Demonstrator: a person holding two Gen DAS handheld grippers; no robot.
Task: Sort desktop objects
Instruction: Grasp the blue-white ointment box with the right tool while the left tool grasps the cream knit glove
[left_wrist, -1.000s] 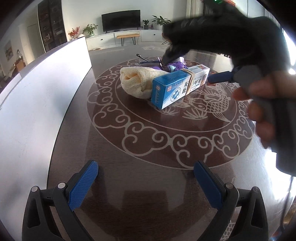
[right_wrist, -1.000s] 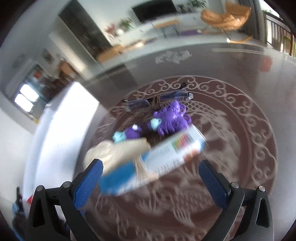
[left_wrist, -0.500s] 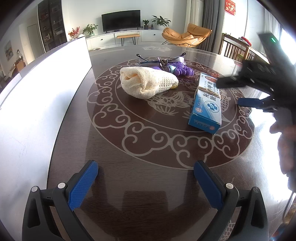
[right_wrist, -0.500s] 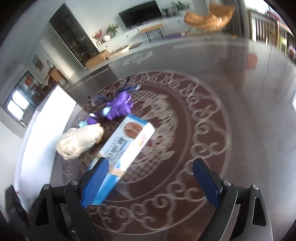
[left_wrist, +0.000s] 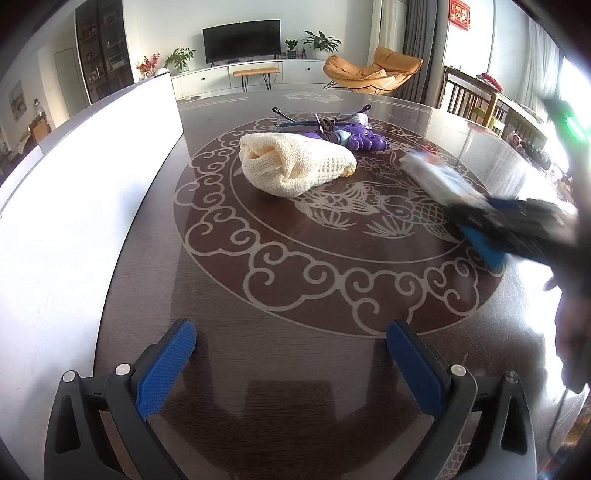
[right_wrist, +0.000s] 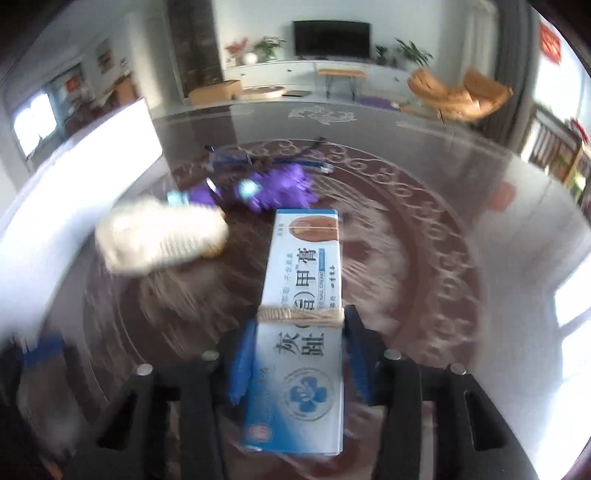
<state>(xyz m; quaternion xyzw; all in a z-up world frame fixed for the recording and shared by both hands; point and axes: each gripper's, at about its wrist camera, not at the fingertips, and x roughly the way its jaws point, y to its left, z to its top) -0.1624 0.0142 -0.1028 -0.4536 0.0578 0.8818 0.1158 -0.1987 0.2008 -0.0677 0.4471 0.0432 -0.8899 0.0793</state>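
Note:
My right gripper (right_wrist: 299, 354) is shut on a blue and white medicine box (right_wrist: 304, 295) bound with twine, its fingers (right_wrist: 242, 365) pressed on both long sides. The box (left_wrist: 439, 181) and right gripper (left_wrist: 491, 229) show blurred at the right of the left wrist view. A cream knitted pouch (left_wrist: 291, 166) lies mid-table, also in the right wrist view (right_wrist: 159, 236). A purple toy (left_wrist: 354, 134) and dark glasses (left_wrist: 314, 120) lie behind it; the toy shows blurred in the right wrist view (right_wrist: 280, 188). My left gripper (left_wrist: 291, 363) is open and empty near the table's front.
The dark round table (left_wrist: 258, 295) has a pale scroll pattern. A white panel (left_wrist: 74, 192) runs along its left side. Behind are a TV (left_wrist: 242, 38), an orange chair (left_wrist: 373, 70) and a wooden chair (left_wrist: 476, 99) at the right.
My right gripper has closed on the medicine box, which lay free on the table half a second ago, and is moving with it. My left gripper has not moved.

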